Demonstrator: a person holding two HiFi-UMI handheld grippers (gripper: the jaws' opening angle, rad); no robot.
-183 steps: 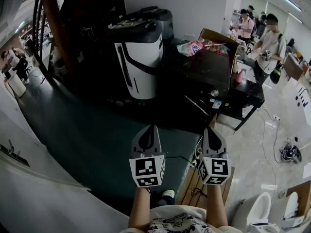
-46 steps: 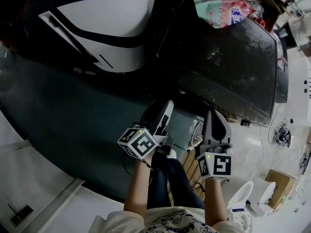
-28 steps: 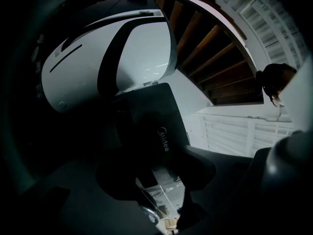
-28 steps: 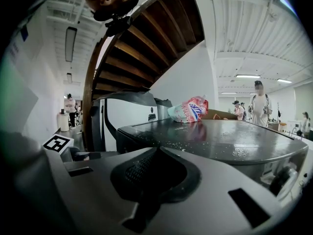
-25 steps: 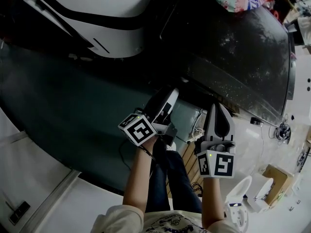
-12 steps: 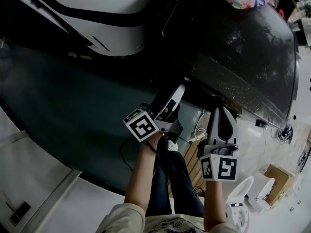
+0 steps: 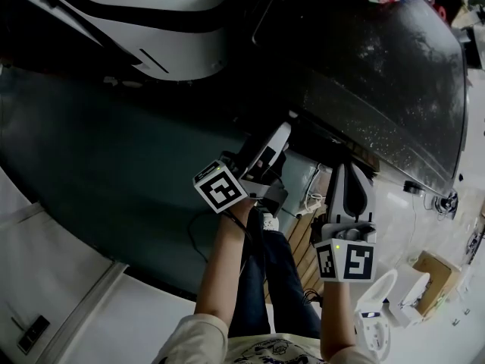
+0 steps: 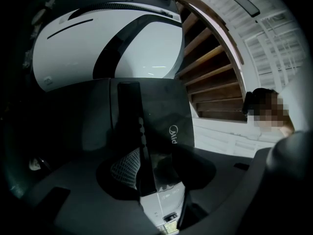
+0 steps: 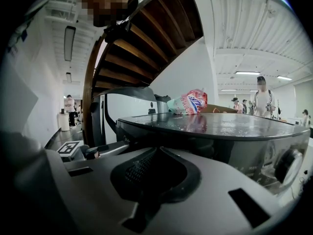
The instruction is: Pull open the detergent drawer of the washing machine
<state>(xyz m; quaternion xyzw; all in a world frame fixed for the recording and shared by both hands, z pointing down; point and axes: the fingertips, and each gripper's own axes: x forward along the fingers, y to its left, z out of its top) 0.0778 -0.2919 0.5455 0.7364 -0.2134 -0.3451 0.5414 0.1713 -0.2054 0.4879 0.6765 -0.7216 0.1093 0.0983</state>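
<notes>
The washing machine [image 7: 379,74] is the big dark box in front of me, up and to the right in my head view. Its flat top shines a bit, and its front faces me. A big white machine [image 7: 151,21] stands to its left, well apart from my work. A bright bag [image 9: 188,102] lies at the far end of the washing machine's top.

The drawer [image 8: 159,114] is in the top left corner of the machine's front. It is a dark shiny panel with pale letters on it. It lies straight ahead of my left claw [image 7: 277,141], very near. My left claw is much nearer to it than my right claw [image 7: 346,179].

The long side of the drawer front runs along the machine's front edge. My left arm reaches forward and my wrist is rolled over, so in the left claw's own view the drawer stands tall. A dark strip [image 8: 129,111] runs down it, right into the gap of my claw.

My left claw is spread apart. The drawer's edge sits in the gap, but I cannot tell if a finger touches it. I think I must pinch it next, then pull straight back to me.

My right claw is closed tight and holds nothing. It waits low by the machine's front, to the right of the drawer.
</notes>
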